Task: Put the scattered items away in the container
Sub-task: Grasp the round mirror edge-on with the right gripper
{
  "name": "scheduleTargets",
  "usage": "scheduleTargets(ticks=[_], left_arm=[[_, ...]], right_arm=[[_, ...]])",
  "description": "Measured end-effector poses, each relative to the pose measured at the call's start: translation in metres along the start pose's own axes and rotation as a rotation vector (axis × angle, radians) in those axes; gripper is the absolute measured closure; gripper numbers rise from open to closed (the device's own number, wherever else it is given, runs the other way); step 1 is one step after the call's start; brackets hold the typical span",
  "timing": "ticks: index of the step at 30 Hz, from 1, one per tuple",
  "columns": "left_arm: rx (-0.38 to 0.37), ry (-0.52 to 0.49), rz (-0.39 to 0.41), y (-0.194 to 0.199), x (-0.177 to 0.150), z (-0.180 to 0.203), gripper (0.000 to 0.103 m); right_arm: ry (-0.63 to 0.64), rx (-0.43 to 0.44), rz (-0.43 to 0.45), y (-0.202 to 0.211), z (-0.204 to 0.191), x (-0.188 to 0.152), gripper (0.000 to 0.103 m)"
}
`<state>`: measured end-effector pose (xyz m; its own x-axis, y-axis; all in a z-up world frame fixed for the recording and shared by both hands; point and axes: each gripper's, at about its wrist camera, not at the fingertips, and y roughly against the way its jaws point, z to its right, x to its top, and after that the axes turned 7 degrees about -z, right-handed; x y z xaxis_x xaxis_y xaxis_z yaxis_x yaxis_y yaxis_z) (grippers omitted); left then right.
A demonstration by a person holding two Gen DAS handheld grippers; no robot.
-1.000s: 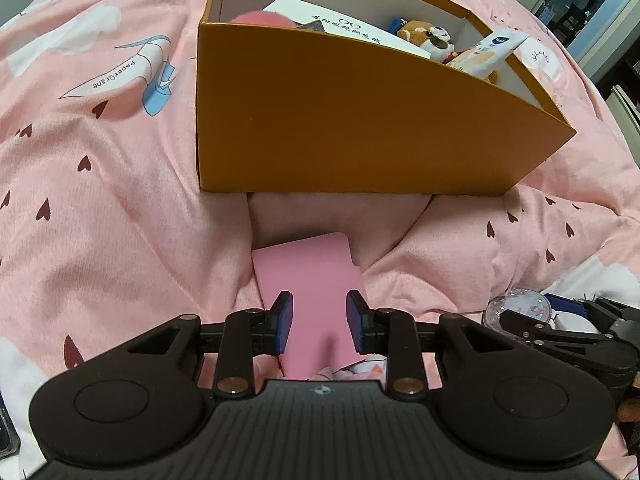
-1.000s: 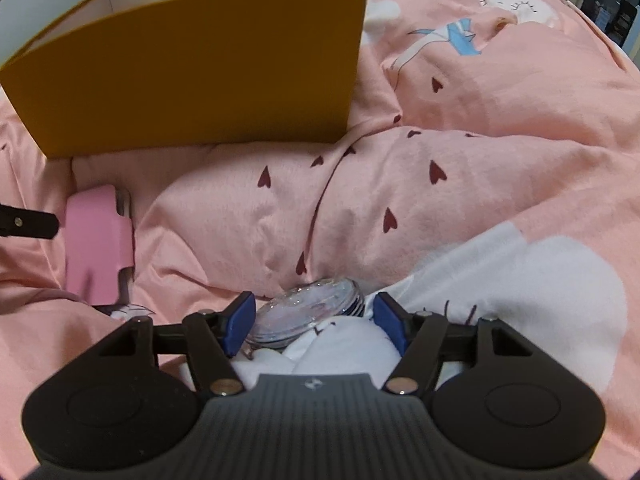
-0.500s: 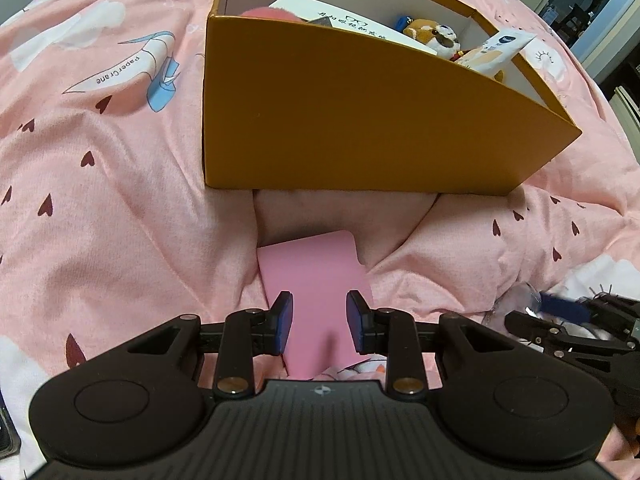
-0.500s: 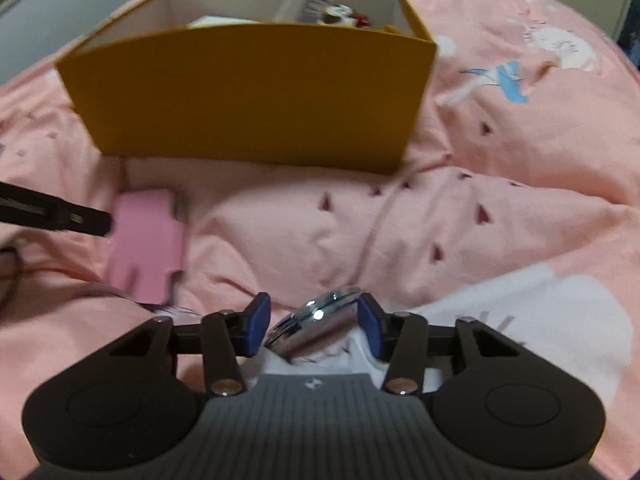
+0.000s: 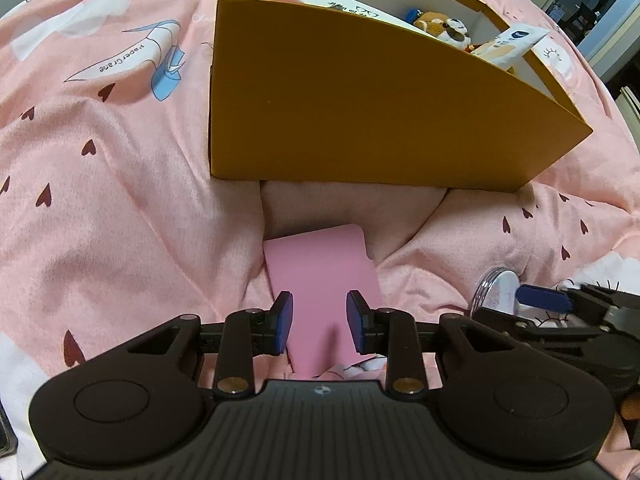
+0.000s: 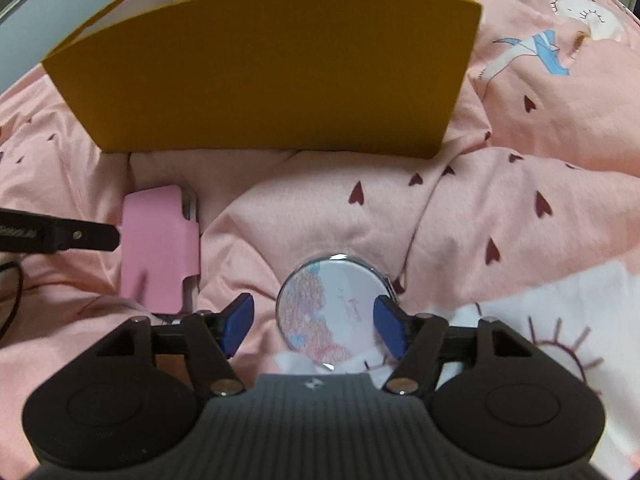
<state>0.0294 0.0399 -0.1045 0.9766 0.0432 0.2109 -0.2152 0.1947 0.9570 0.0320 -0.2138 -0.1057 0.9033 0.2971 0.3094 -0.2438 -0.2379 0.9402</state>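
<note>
Right gripper (image 6: 312,322) jaws opening around the round mirror (image 6: 334,314); centre them, then close; box (image 6: 264,80) at twelve o'clock; left gripper (image 5: 319,318) parted, empty

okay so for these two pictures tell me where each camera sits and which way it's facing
Left wrist view: sits on the left tongs, angled steeply down at a pink phone case on the pink quilt, orange box beyond; own blue pads and black body show, right tongs at the right edge.
Right wrist view: sits on the right tongs, jaws opening around a round compact mirror that no pad presses; left tongs' tip at the left edge.
Shared: box, case, mirror, quilt.
</note>
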Motion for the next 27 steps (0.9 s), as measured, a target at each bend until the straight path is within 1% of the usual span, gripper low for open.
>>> scheduleTargets(ticks=[2,4,6,9,11,14,16,17,20,22,23,25,27], left_arm=[[0.005,0.008,-0.008,-0.003,0.001,-0.001,0.068],[0.012,0.020,-0.022,-0.007,0.001,-0.003,0.068],[0.016,0.027,-0.033,-0.010,0.001,-0.004,0.068],[0.014,0.030,-0.037,-0.010,0.001,-0.003,0.068],[0.014,0.032,-0.036,-0.010,0.001,-0.004,0.068],[0.015,0.034,-0.034,-0.008,0.001,-0.005,0.068],[0.015,0.034,-0.031,-0.006,0.001,-0.006,0.068],[0.015,0.035,-0.030,-0.006,0.002,-0.007,0.068],[0.016,0.039,-0.032,-0.007,0.001,-0.010,0.068],[0.016,0.040,-0.033,-0.007,0.001,-0.011,0.068],[0.016,0.040,-0.032,-0.008,0.001,-0.011,0.068],[0.017,0.040,-0.033,-0.008,0.001,-0.011,0.068],[0.017,0.040,-0.033,-0.007,0.001,-0.011,0.068]], right_arm=[[0.009,-0.009,-0.010,-0.007,-0.002,0.004,0.028],[0.043,-0.019,-0.021,-0.012,-0.008,0.006,0.019],[0.092,-0.037,-0.038,-0.020,-0.016,0.008,0.013],[0.175,-0.117,-0.041,-0.029,-0.031,0.007,0.012],[0.212,-0.149,-0.044,-0.032,-0.037,0.005,0.013],[0.232,-0.188,-0.033,-0.031,-0.041,0.002,0.021],[0.234,-0.222,-0.016,-0.026,-0.041,-0.001,0.040],[0.232,-0.227,-0.008,-0.023,-0.039,-0.002,0.041],[0.217,-0.193,0.008,-0.012,-0.034,-0.006,0.051],[0.214,-0.178,0.019,-0.003,-0.031,-0.007,0.061],[0.212,-0.173,0.027,0.002,-0.030,-0.007,0.063],[0.206,-0.173,0.045,0.012,-0.026,-0.007,0.072],[0.206,-0.184,0.063,0.021,-0.022,-0.008,0.077]])
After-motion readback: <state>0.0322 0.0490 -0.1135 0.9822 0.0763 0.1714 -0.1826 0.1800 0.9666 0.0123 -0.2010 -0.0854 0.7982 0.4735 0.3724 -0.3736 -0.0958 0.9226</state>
